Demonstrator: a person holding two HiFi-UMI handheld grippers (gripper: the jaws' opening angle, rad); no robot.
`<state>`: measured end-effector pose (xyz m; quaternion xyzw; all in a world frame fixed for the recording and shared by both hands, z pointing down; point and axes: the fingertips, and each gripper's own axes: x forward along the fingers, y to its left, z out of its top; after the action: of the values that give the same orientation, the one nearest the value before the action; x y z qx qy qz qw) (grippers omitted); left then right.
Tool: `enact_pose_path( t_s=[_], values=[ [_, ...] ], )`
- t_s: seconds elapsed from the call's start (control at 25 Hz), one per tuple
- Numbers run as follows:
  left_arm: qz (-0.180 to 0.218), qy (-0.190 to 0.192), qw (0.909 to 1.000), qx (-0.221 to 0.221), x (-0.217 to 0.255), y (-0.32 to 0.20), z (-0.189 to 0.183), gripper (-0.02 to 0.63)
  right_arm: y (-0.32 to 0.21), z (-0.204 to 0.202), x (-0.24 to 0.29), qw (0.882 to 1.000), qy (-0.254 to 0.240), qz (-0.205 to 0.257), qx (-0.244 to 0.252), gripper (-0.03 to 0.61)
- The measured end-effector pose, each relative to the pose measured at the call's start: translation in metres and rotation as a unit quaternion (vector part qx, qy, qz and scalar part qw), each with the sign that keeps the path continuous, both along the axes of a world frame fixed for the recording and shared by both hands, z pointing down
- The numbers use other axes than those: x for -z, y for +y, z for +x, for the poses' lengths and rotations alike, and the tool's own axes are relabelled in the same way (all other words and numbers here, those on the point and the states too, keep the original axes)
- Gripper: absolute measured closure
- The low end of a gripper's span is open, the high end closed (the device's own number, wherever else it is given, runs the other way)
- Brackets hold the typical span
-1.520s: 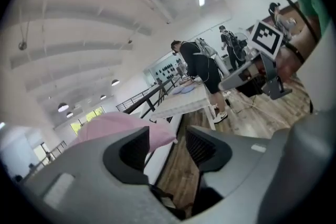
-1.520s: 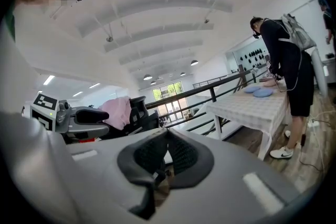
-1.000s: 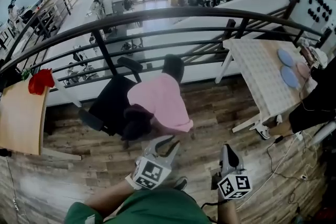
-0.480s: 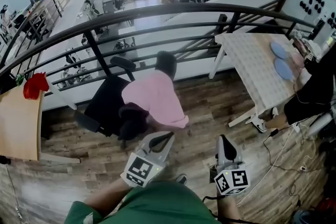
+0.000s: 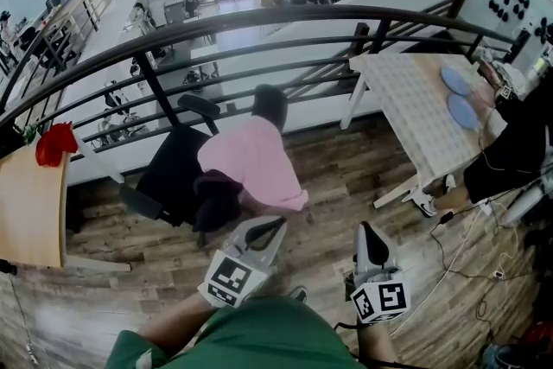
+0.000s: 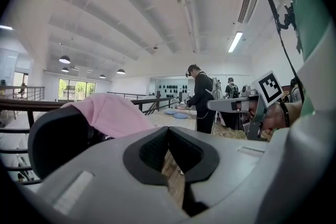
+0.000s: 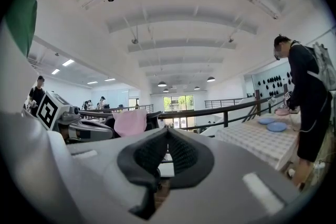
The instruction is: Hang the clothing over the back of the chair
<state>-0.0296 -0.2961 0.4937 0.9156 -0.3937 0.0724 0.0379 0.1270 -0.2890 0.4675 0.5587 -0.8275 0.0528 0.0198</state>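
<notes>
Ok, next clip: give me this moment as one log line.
garment: pink clothing draped over chair back | left gripper: shut, empty | right gripper: shut, empty | both clear of chair

Chair (image 5: 173, 173) partly under pink clothing (image 5: 251, 164)

A black office chair (image 5: 173, 173) stands on the wood-plank floor (image 5: 350, 181), and a pink garment (image 5: 252, 162) lies over its back. Two blue discs (image 5: 462, 111) rest on the white table (image 5: 406, 99).

Soft pink cloth garment (image 5: 255, 160) on a matt black chair (image 5: 173, 173); wood-plank floor (image 5: 346, 177); dark metal railing (image 5: 259, 17).
</notes>
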Motion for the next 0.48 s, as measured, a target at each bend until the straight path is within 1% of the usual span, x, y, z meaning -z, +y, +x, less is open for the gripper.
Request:
enact_pose_path(
  t_s=[0.48],
  values=[
    [-0.009, -0.004, 0.9999, 0.004, -0.0058, 0.0037, -0.0008, 0.603, 0.0036, -0.0011, 0.0036, 1.0, 0.008, 0.01, 0.008, 0.575]
  ],
)
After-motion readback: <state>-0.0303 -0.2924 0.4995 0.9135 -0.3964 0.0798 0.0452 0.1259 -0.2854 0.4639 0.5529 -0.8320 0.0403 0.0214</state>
